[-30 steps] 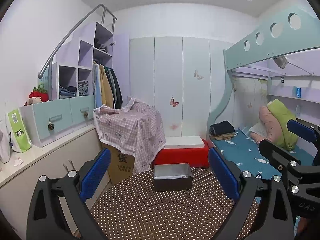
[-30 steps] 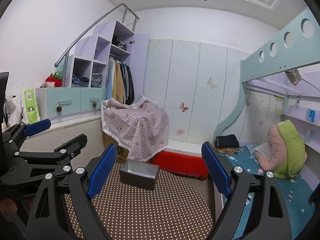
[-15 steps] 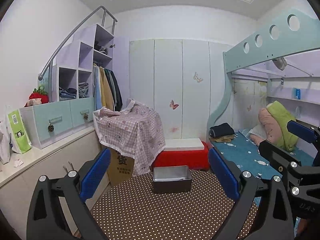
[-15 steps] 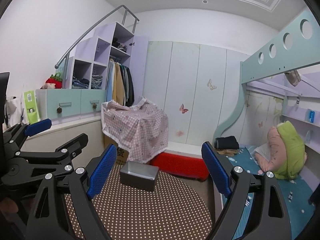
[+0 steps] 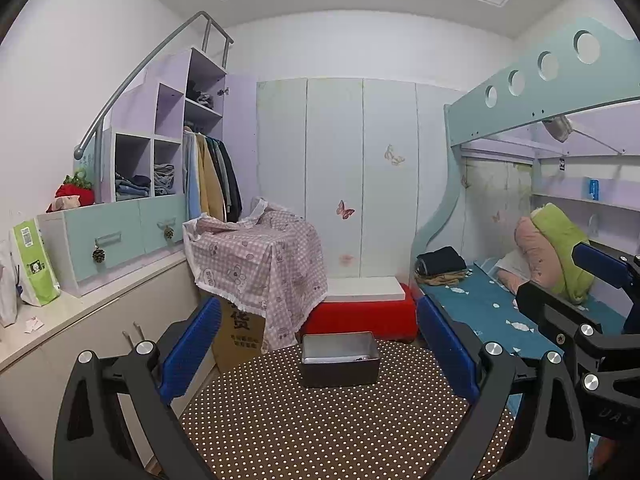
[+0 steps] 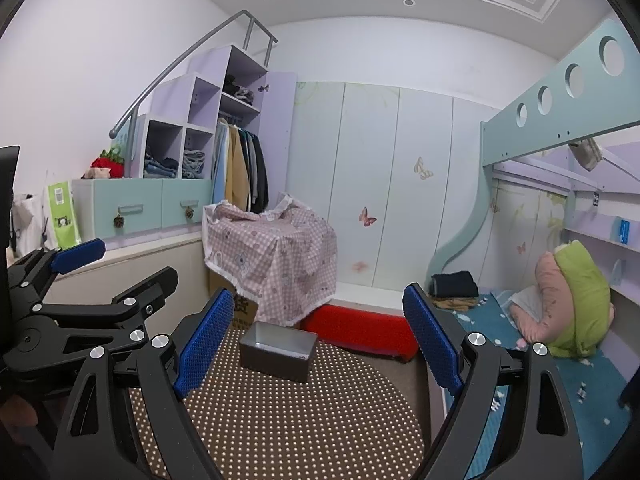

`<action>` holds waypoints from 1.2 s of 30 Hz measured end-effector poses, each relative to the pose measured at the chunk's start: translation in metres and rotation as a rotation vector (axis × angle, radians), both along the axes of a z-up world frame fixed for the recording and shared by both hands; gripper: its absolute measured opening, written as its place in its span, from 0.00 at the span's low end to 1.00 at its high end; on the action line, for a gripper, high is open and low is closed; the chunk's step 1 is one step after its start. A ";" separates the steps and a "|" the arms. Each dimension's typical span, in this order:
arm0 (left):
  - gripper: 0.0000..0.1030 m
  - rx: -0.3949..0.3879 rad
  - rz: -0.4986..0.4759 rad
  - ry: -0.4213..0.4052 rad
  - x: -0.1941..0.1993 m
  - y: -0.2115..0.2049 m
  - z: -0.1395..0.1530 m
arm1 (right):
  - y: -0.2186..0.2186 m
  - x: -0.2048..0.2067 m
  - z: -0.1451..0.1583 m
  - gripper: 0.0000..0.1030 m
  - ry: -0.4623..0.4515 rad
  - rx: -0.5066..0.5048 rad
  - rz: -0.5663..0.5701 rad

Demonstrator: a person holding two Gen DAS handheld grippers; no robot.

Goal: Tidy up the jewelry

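Two grippers are in your hands, and both are spread wide with nothing between their blue pads. Your left gripper (image 5: 318, 354) hovers over the near part of the round dotted table (image 5: 320, 432), pointing toward its far edge. Your right gripper (image 6: 318, 338) hangs beside it on the right, over the same table, aimed slightly leftward; from the left wrist view it shows at the right border (image 5: 592, 300), and from the right wrist view the left one shows at the left border (image 6: 80, 280).

Your metal box (image 5: 340, 364) sits on the table at the far edge, roughly midway across, well apart from both grippers. It is open at the top, and a few small dark bits lie along its inner right side; what they are is too small to tell. From the right wrist view the same box (image 6: 278, 350) is seen corner-on and its inside is hidden.

Beyond the table's far edge stand a red bench (image 5: 360, 316) and a checked cloth (image 5: 256, 264) draped over a cardboard carton (image 5: 240, 332).
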State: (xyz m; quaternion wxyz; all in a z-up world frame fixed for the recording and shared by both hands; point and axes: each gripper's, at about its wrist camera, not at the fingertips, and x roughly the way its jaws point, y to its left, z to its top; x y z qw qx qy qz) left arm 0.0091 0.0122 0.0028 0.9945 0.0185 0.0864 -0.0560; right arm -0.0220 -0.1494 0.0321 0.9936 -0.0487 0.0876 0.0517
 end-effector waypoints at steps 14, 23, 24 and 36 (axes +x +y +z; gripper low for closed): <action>0.92 0.006 0.001 -0.001 -0.001 -0.001 0.000 | 0.001 0.000 0.001 0.82 0.002 0.001 -0.001; 0.92 0.006 0.002 -0.001 0.000 0.000 0.000 | 0.002 0.000 0.000 0.82 0.002 0.000 -0.002; 0.92 0.006 0.002 0.000 0.000 0.000 0.000 | 0.002 0.000 0.000 0.82 0.001 0.000 -0.002; 0.92 0.009 0.004 0.000 -0.002 -0.001 0.000 | 0.004 0.000 0.000 0.82 0.005 0.004 -0.001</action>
